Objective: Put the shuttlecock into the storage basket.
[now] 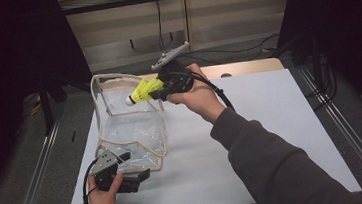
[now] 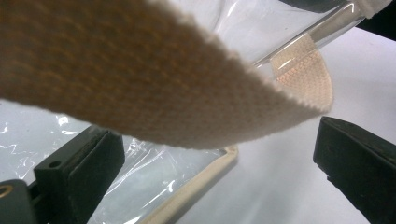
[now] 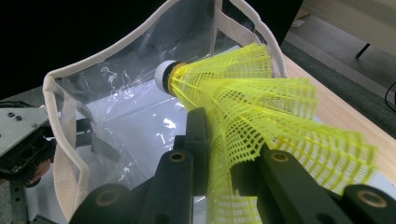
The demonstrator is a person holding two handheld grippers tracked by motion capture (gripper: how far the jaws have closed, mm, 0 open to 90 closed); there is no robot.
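Note:
A clear plastic bag [image 1: 130, 129] with beige webbing trim stands open on the white table top [image 1: 271, 123]. My right gripper [image 1: 156, 91] hangs above the bag's far rim, shut on the skirt of a yellow shuttlecock [image 1: 142, 91] whose white cork points left over the opening. In the right gripper view the shuttlecock [image 3: 252, 107] sits between the jaws of the right gripper [image 3: 224, 140], with the bag [image 3: 70, 93] beyond. My left gripper [image 1: 137, 165] rests at the bag's near corner. In its own view the left gripper [image 2: 219, 154] is open, with a beige strap [image 2: 140, 84] looping above the jaws.
The white top lies on a wooden table [image 1: 246, 67]. Metal rails [image 1: 345, 131] run along both sides, with dark curtains beyond them. Cables [image 1: 234, 51] cross the floor behind. The person's right sleeve [image 1: 275, 163] reaches across the near right of the table.

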